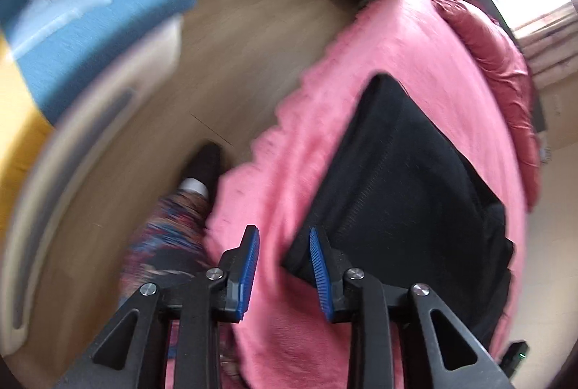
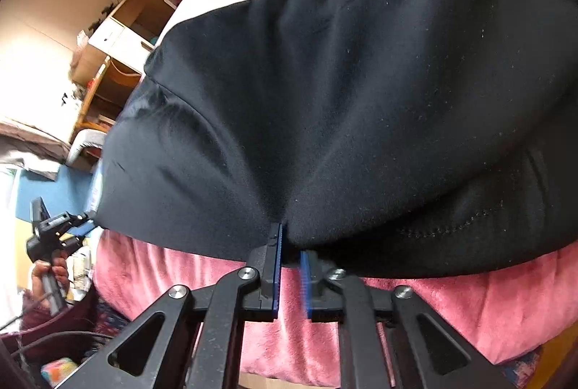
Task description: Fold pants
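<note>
The black pants [image 1: 404, 179] lie folded on a pink blanket [image 1: 408, 42] on the bed. My left gripper [image 1: 283, 237] is open and empty, just above the blanket beside the pants' near corner. In the right wrist view the pants [image 2: 343, 100] fill the frame and lift into a tent toward my right gripper [image 2: 290, 241], which is shut on a pinch of their near edge. The left gripper [image 2: 54, 226] also shows in the right wrist view at the far left, held in a hand.
The bed's edge [image 1: 274, 121] drops to a wood floor [image 1: 234, 46]. A person's leg and black shoe [image 1: 204, 165] stand beside the bed. A blue-topped piece of furniture [image 1: 94, 38] is at left. A dark pink pillow [image 1: 495, 64] lies at the bed's far end. Shelves [image 2: 115, 64] stand behind.
</note>
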### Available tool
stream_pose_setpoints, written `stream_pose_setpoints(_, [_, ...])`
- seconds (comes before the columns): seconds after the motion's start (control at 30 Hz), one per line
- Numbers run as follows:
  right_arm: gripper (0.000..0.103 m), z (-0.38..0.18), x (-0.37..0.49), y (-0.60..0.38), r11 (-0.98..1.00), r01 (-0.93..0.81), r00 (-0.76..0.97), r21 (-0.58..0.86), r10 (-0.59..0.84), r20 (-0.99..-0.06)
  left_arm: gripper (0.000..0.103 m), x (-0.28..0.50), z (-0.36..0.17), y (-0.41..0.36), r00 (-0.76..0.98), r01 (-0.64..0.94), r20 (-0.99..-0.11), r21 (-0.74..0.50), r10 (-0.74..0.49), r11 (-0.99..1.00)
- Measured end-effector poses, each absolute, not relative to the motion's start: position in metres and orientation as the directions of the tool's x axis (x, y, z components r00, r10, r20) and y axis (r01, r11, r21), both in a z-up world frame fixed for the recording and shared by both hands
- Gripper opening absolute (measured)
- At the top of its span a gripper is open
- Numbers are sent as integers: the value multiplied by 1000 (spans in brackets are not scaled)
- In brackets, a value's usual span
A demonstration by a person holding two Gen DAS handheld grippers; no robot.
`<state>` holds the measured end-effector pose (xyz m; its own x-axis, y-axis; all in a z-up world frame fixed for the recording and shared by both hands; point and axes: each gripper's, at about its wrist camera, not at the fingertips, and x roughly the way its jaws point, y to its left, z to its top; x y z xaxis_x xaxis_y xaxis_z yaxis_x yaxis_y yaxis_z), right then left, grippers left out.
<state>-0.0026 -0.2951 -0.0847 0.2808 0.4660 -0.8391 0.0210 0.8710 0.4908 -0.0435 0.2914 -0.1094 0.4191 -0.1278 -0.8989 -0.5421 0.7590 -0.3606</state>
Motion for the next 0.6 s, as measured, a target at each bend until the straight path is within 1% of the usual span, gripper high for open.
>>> stream_pose_setpoints(0.03, [23,-84,-3,-302,860,28,283,509,481,-830,29,-45,-100,292,433,-550,-899,-323,-67,771])
stream_pose_setpoints(0.07, [36,-80,-4,-309,853,35,298,521,488,-820,29,-46,-90,291,450,-551,-893,-295,-19,781])
stream_pose_setpoints(0.1, [42,-73,-6,-320,845,43,329,533,492,-806,29,-47,-76,288,481,-546,-876,-267,36,794])
stream_pose_setpoints(0.17, [42,-63,-10,-345,832,79,384,549,483,-787,29,-47,-59,281,530,-522,-845,-255,75,814])
stream_pose_setpoints(0.27, [42,-51,-14,-398,816,197,484,543,401,-778,29,-37,-46,259,593,-413,-805,-320,-15,853])
stream_pose_setpoints(0.3, [42,-49,-15,-418,804,244,512,542,367,-776,29,-30,-46,244,591,-351,-804,-334,-69,875])
stream_pose_setpoints(0.33, [42,-47,-14,-441,784,303,545,541,323,-773,29,-25,-47,233,585,-314,-806,-334,-96,888])
stream_pose_setpoints(0.37, [41,-47,-13,-461,766,347,571,541,285,-770,29,-19,-50,213,572,-248,-808,-331,-138,911])
stream_pose_setpoints(0.47, [36,-45,-3,-511,715,458,613,529,178,-770,29,-7,-58,169,517,-98,-819,-344,-248,934])
stream_pose_setpoints(0.5, [36,-44,1,-523,698,482,621,530,155,-769,29,-4,-62,148,484,-32,-824,-353,-295,935])
stream_pose_setpoints(0.6, [36,-43,18,-560,651,543,641,531,88,-763,29,1,-72,102,404,116,-841,-344,-361,932])
